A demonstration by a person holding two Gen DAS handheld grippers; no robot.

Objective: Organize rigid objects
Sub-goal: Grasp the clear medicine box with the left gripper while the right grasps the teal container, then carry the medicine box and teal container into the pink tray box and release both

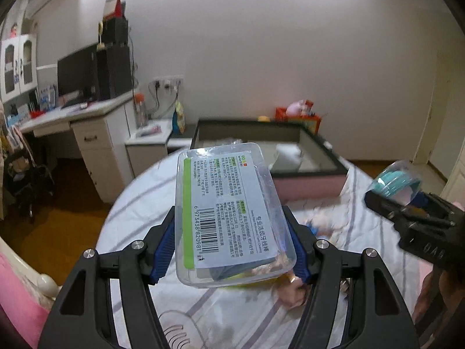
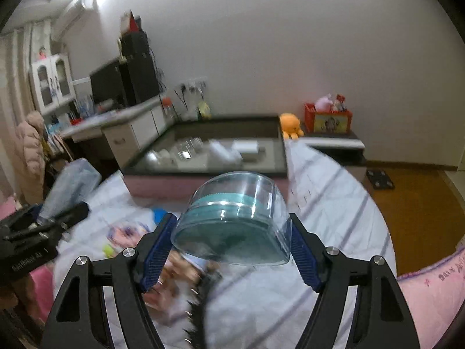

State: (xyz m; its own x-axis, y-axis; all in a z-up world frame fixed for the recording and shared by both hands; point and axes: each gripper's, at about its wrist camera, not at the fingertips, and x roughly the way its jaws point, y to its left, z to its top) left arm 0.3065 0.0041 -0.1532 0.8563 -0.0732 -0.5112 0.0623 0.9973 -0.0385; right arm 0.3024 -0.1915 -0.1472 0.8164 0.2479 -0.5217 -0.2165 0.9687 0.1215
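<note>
My left gripper (image 1: 231, 250) is shut on a clear rectangular plastic box (image 1: 229, 212) with a barcode label, held in the air above the bed. My right gripper (image 2: 232, 241) is shut on a clear round-topped case (image 2: 235, 221) with a teal part inside, also held above the bed. In the left wrist view the right gripper (image 1: 392, 195) with its case (image 1: 396, 183) shows at the right. In the right wrist view the left gripper (image 2: 58, 218) with its box (image 2: 71, 183) shows at the left, blurred.
A bed with a striped white sheet (image 1: 151, 209) lies below. Beyond it stands a dark-rimmed tray (image 2: 279, 133) holding several pale items. A desk (image 1: 96, 116) with a monitor is at the left. An orange plush (image 2: 289, 125) and a red box (image 2: 328, 120) sit at the back.
</note>
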